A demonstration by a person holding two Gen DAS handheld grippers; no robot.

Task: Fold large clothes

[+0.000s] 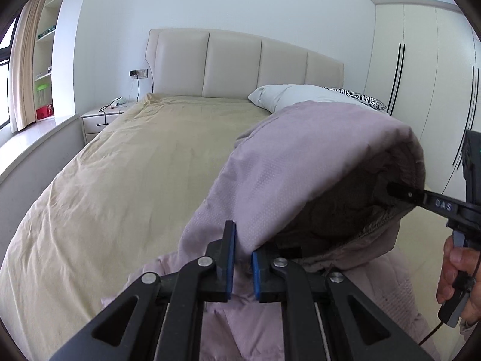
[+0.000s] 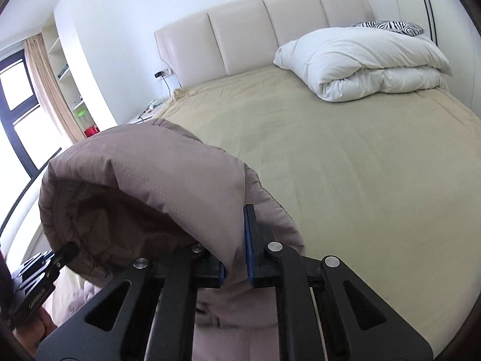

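A large mauve padded garment (image 1: 300,162) hangs in the air above the near edge of the bed, bulging between both grippers. My left gripper (image 1: 243,255) is shut on its near edge, fabric pinched between the blue pads. My right gripper (image 2: 236,258) is shut on the other side of the same garment (image 2: 150,180). The right gripper's finger (image 1: 421,195) shows at the right of the left wrist view, pressed into the garment's lining. The left gripper's finger (image 2: 64,254) shows at the lower left of the right wrist view.
A bed with a tan sheet (image 2: 345,156) and cream headboard (image 1: 240,63) lies ahead. A folded white duvet (image 2: 369,60) and a zebra pillow (image 2: 387,25) lie at its far right. A nightstand (image 1: 100,118), shelves and window are left; wardrobes (image 1: 421,75) right.
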